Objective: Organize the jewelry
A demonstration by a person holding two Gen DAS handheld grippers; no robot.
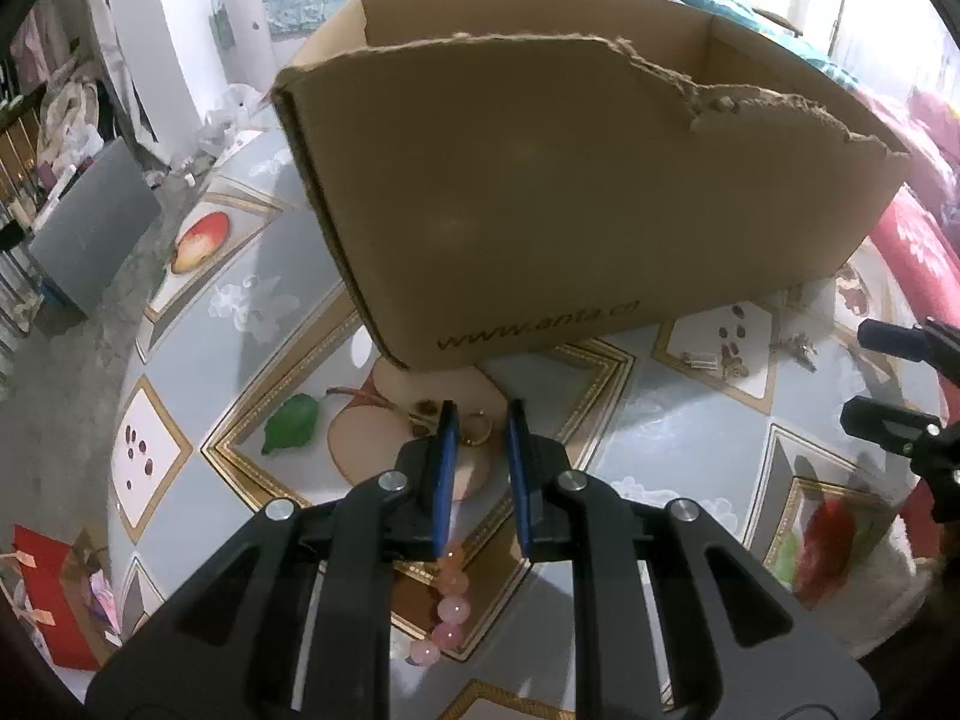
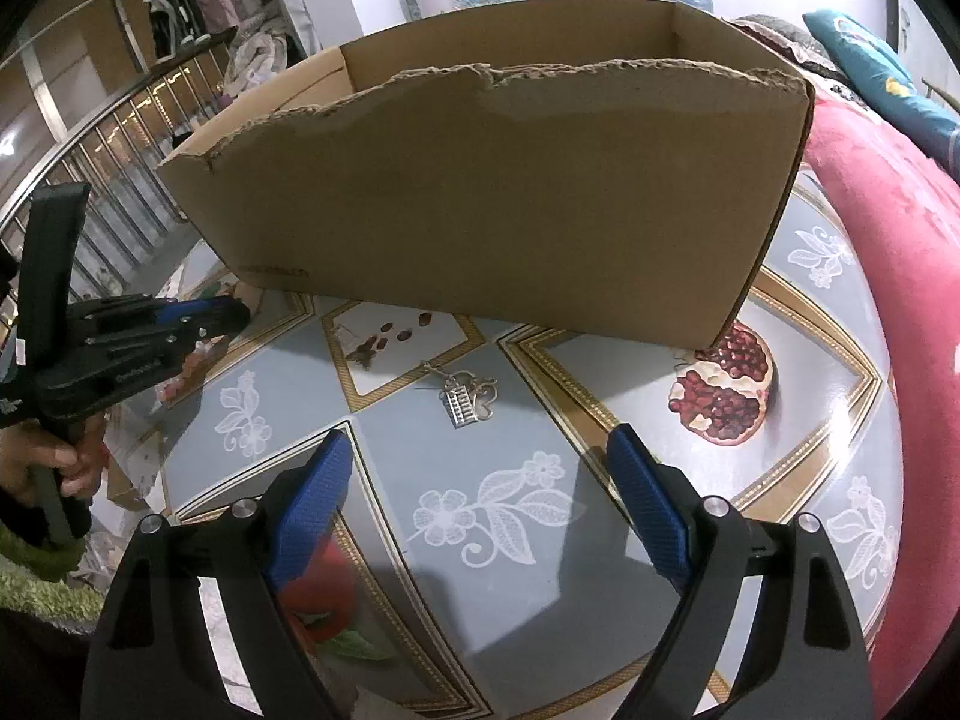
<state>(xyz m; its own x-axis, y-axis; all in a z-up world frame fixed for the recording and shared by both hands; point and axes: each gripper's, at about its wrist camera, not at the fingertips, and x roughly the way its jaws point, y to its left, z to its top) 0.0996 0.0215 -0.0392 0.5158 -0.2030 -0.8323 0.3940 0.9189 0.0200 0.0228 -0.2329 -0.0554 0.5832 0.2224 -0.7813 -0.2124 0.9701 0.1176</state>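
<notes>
Here's the round table [image 2: 540, 432], covered in a glossy grey-blue cloth printed with gold-edged diamonds, white flowers and fruit pictures. The cardboard box [image 1: 570, 192] sits in the middle of it, open-topped, its near wall torn ragged along the top edge, and everything is placed from that box.

Left tongs [image 1: 483, 420] sit low just in front of the box's near wall, blue pads only a narrow gap apart, not closed on anything. A small gold ring [image 1: 477, 427] lies on the cloth right between the tips, on a printed apple slice; whether the pads touch it I can't tell. Nearer the camera than the ring, a pink bead bracelet [image 1: 447, 618] trails back under the tongs.

Right tongs [image 2: 480, 456] hover in front of the box's right half, spread wide and empty. Between them and the box lies a silver charm pendant [image 2: 465, 397], flat on the cloth, apart from both pads. Left of it, closer to the box, a small dark earring or clip [image 2: 363, 354] rests on a white diamond; its details are too small to make out.

Right of the box, a red blanket [image 2: 900, 276] with a teal pillow [image 2: 870, 66] presses against the table edge. Behind the box hangs patterned blue cloth; to its left, a curved metal railing [image 2: 108, 180] and hanging clothes.
</notes>
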